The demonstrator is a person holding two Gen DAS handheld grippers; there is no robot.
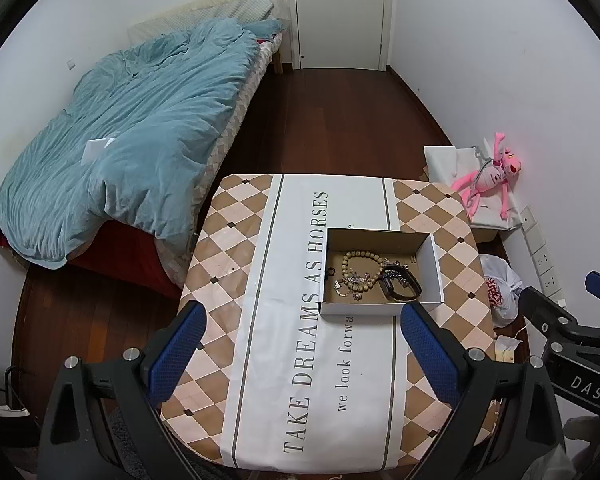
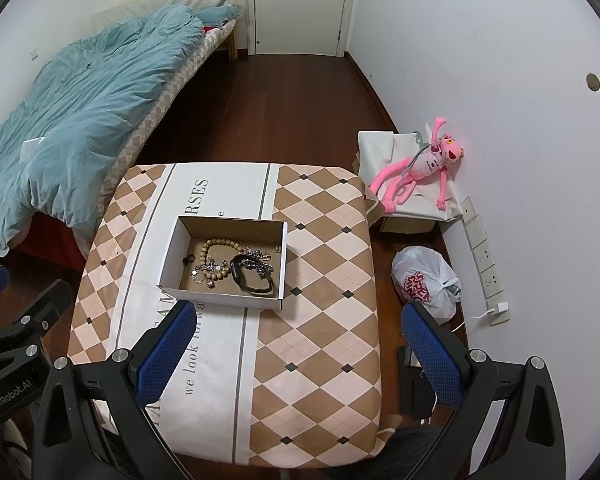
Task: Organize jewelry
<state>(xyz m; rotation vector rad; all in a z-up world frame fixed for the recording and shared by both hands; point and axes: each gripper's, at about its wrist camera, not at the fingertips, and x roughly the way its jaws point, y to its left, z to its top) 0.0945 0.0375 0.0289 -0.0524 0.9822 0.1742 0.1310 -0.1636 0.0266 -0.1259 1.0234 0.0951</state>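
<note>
The table (image 2: 320, 280), under a diamond-patterned cloth, carries nothing but an open cardboard box (image 2: 172, 256) near its middle, probably set there so both arms reach it. The left gripper (image 1: 300, 356) and right gripper (image 2: 300, 352) hover above the near edge, fingers spread wide and holding nothing. All the jewelry lies inside the box: a beaded bracelet (image 2: 216, 258), a black band (image 2: 252, 280) and tangled silver chains (image 2: 208, 270).

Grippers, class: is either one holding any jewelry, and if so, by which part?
Nothing is held. The left gripper and right gripper are both open and empty; the bead bracelet and black watch lie in the box.
</note>
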